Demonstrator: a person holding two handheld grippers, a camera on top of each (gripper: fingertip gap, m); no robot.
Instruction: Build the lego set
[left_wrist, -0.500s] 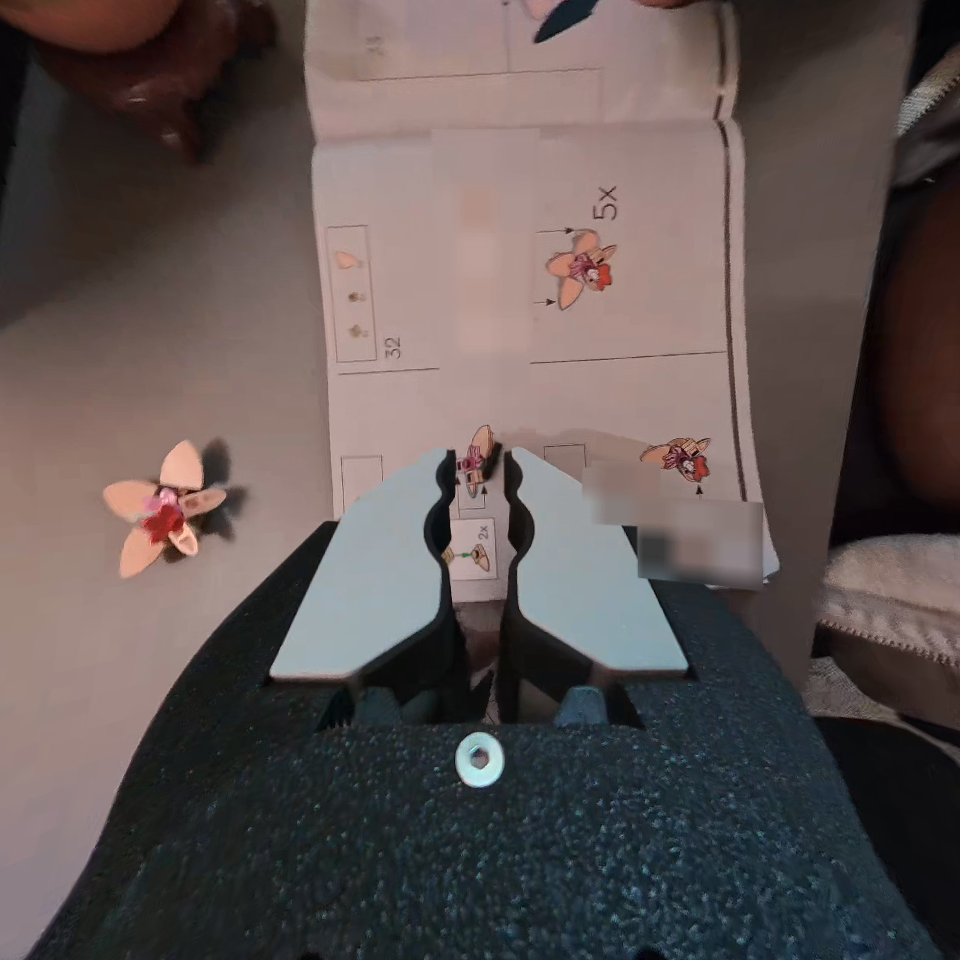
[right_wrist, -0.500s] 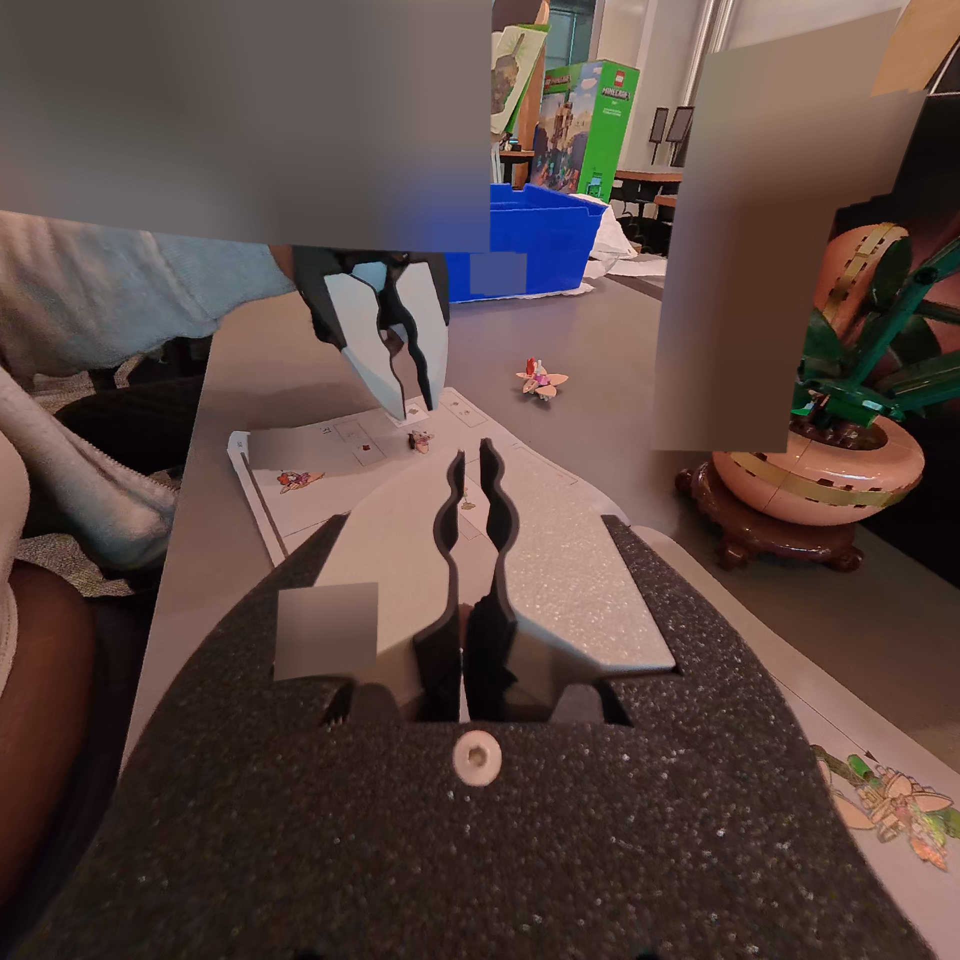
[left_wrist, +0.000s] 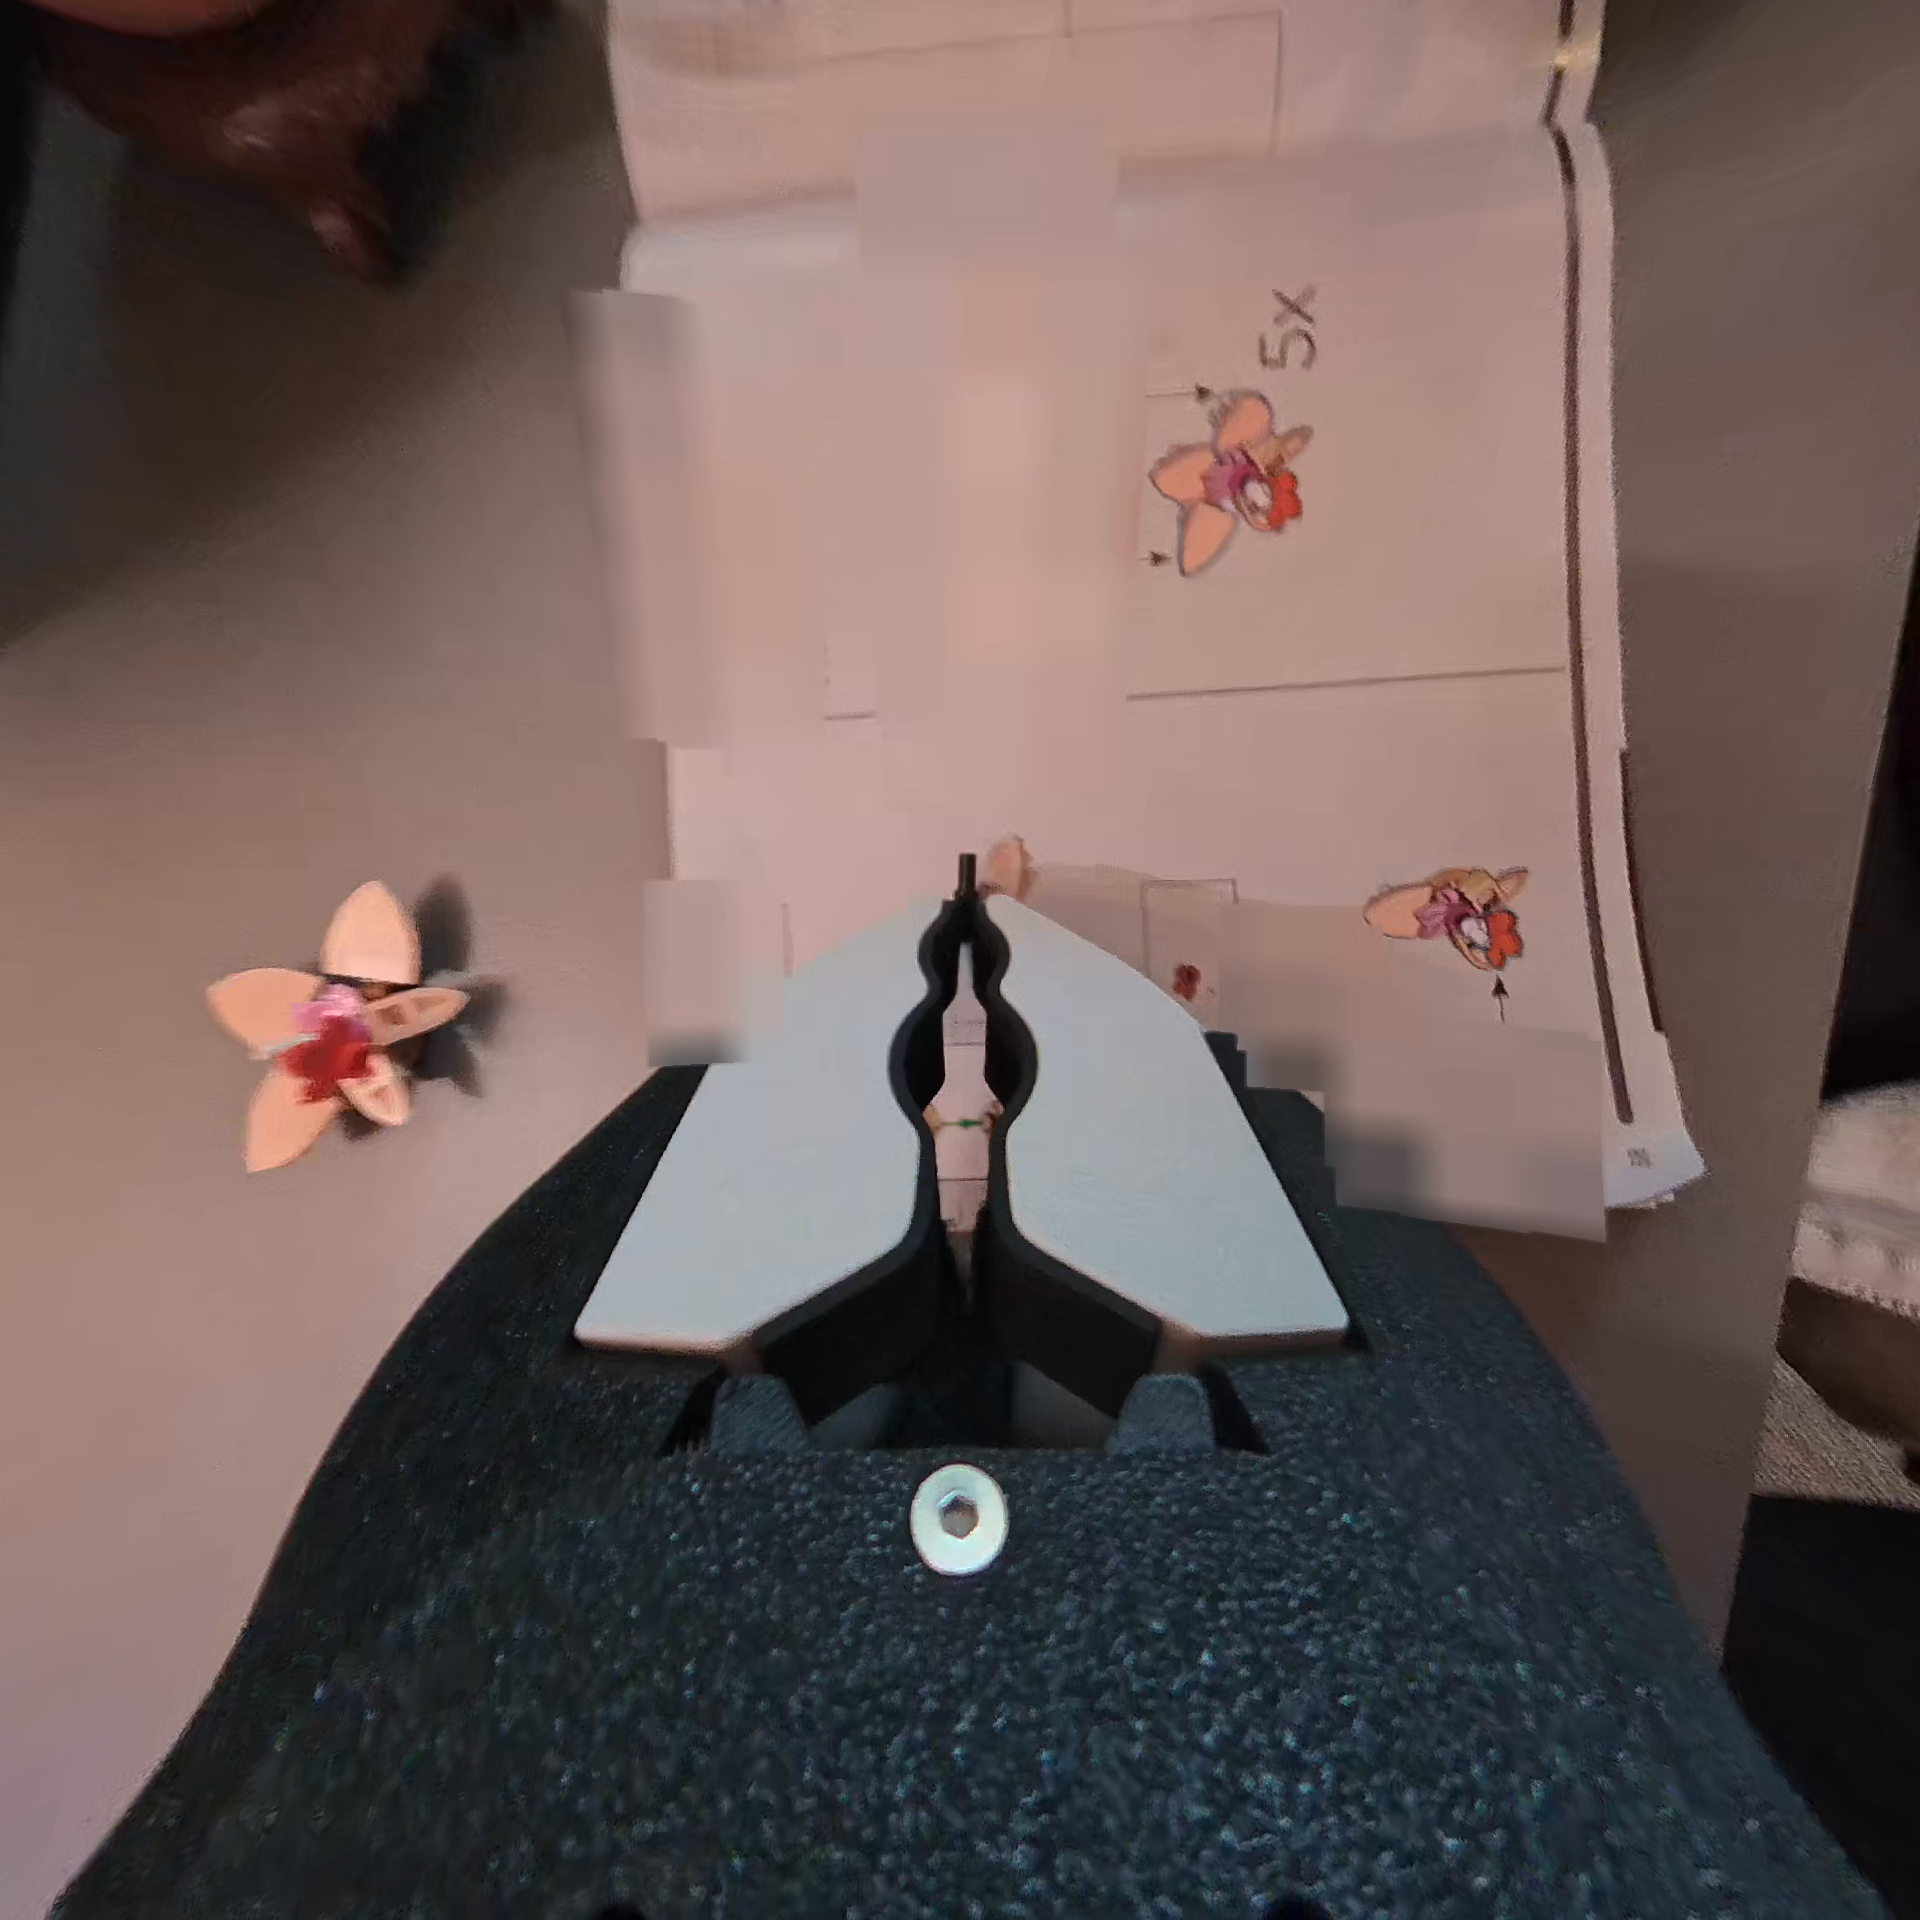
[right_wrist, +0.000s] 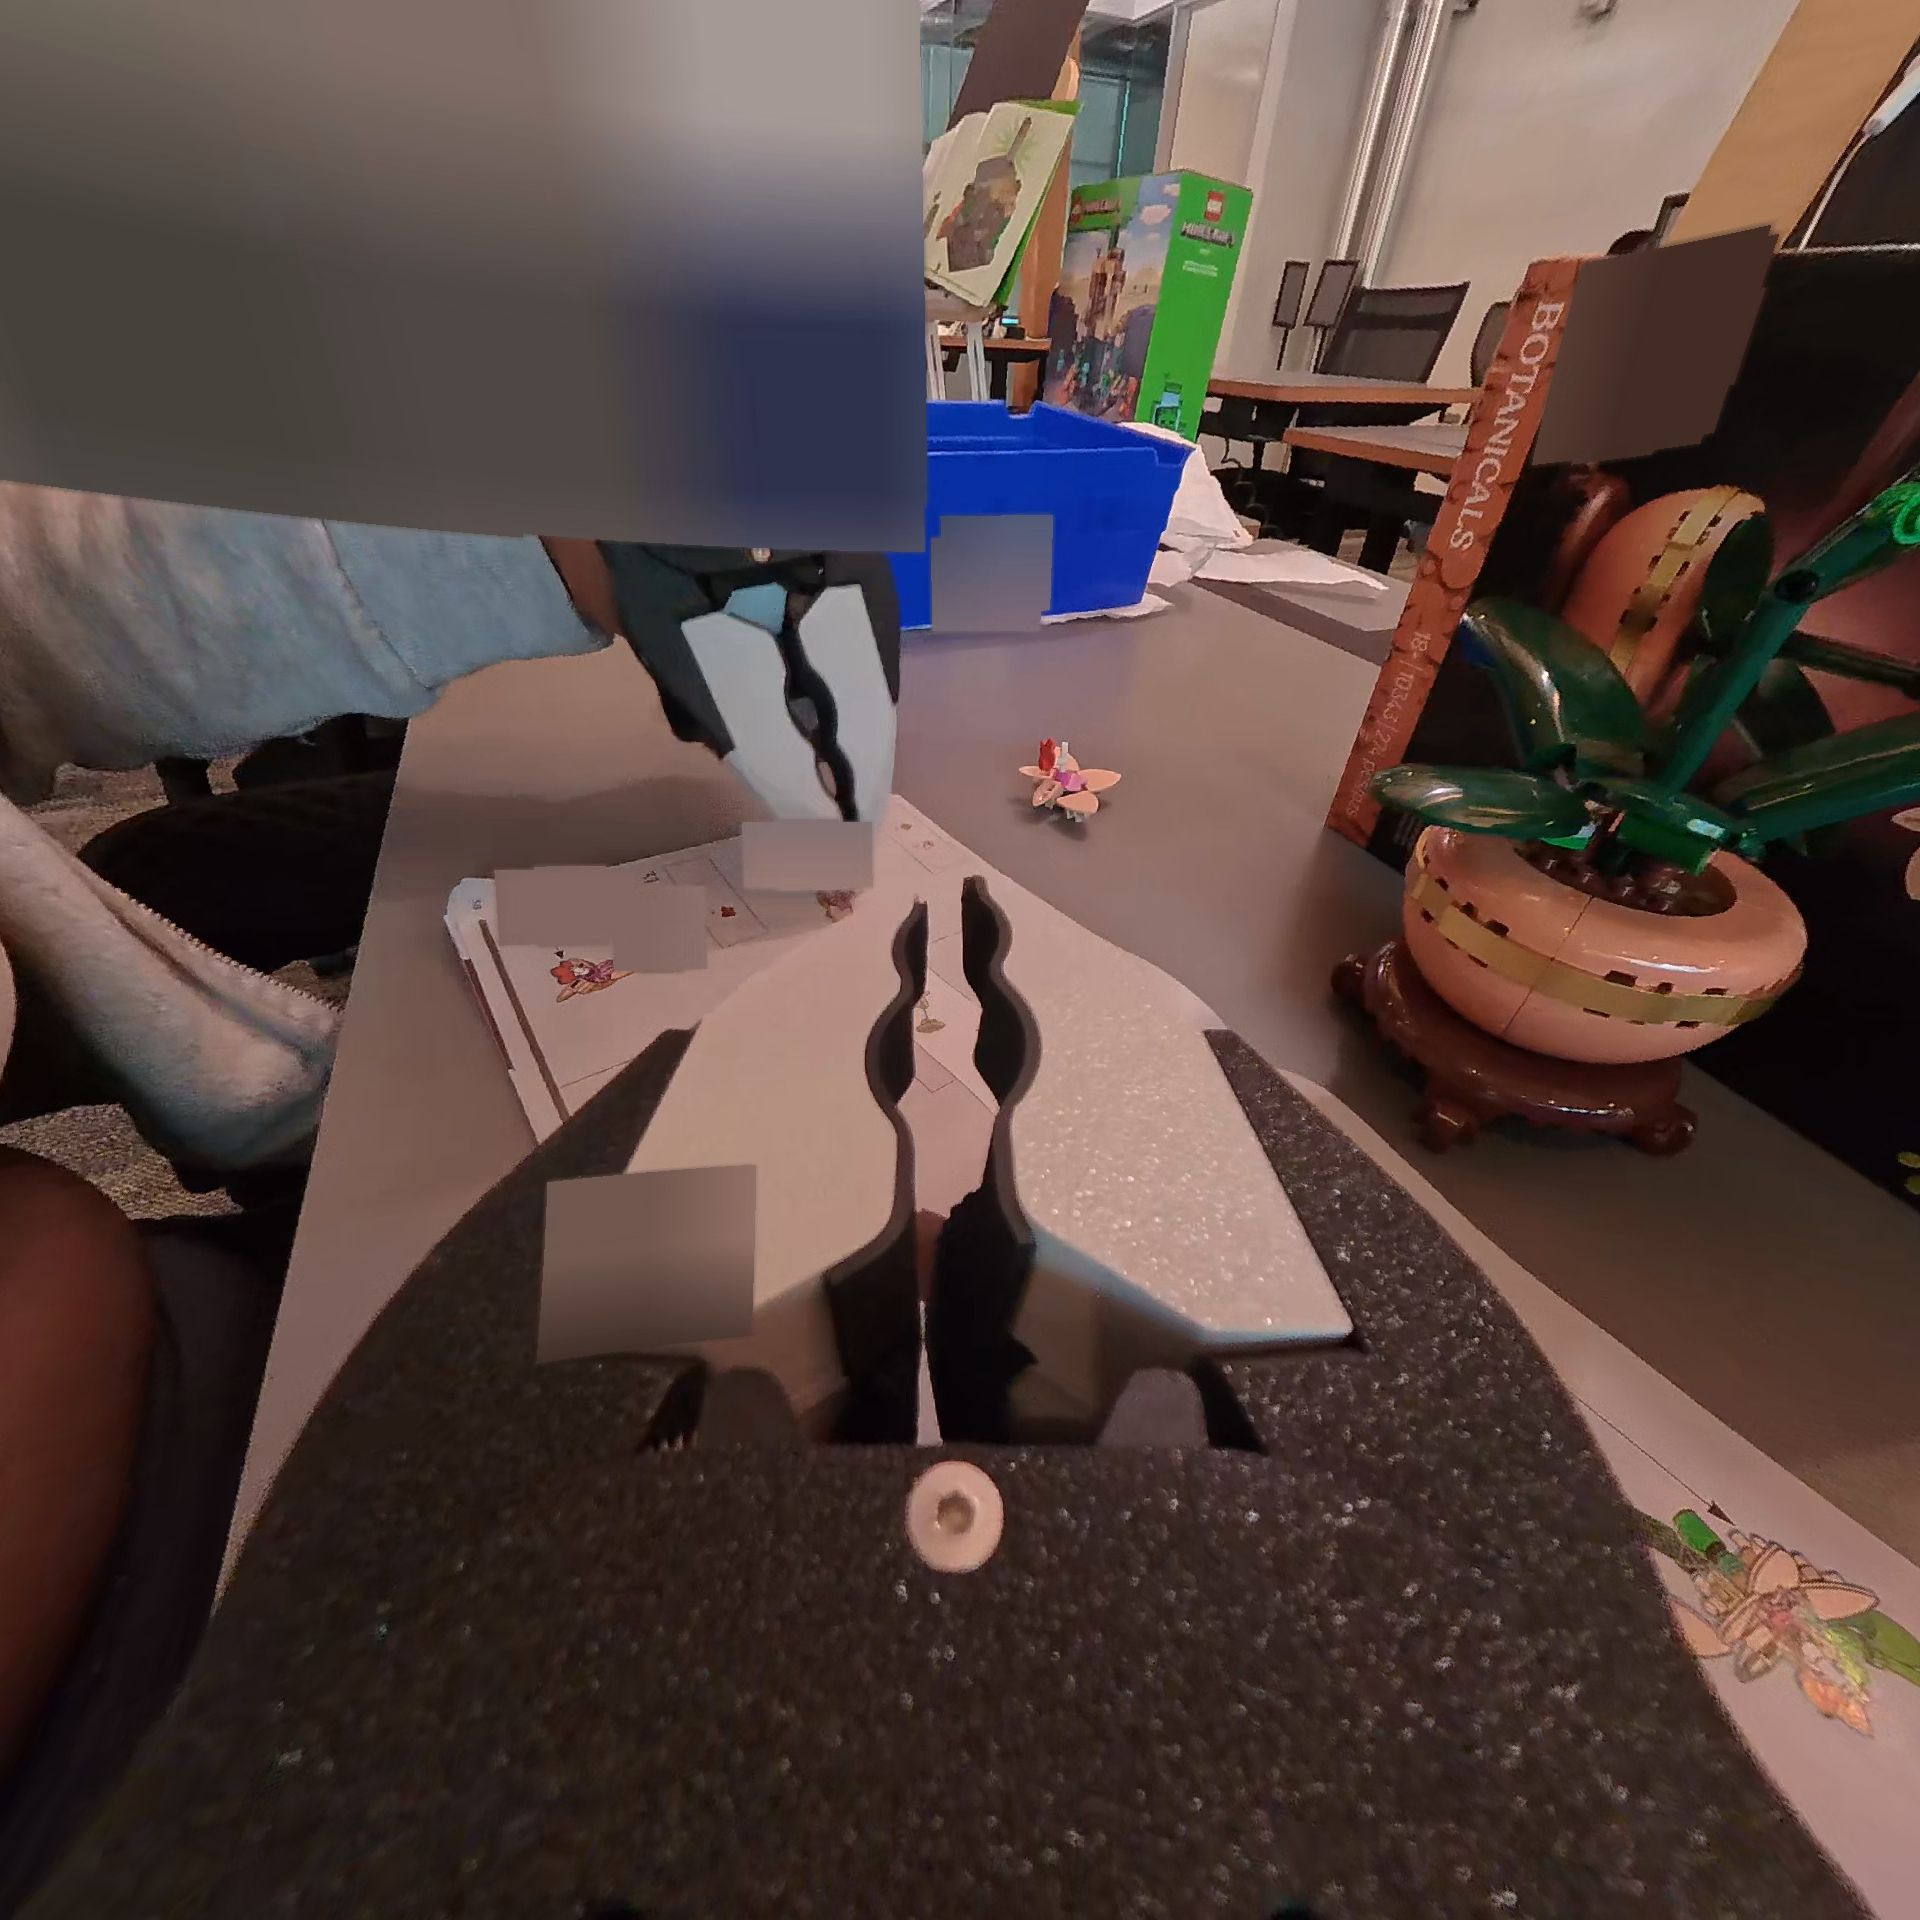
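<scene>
Your left gripper (left_wrist: 968, 909) pinched a small black pin (left_wrist: 965, 871) over the booklet (left_wrist: 1351, 779); your right gripper (right_wrist: 943, 902) stood slightly parted, empty.

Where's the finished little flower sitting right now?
The finished flower lies on the grey table, left of the instruction booklet in the left wrist view, apart from both.

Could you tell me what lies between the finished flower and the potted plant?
Only bare grey table separates the flower from the potted plant, in the right wrist view.
</scene>
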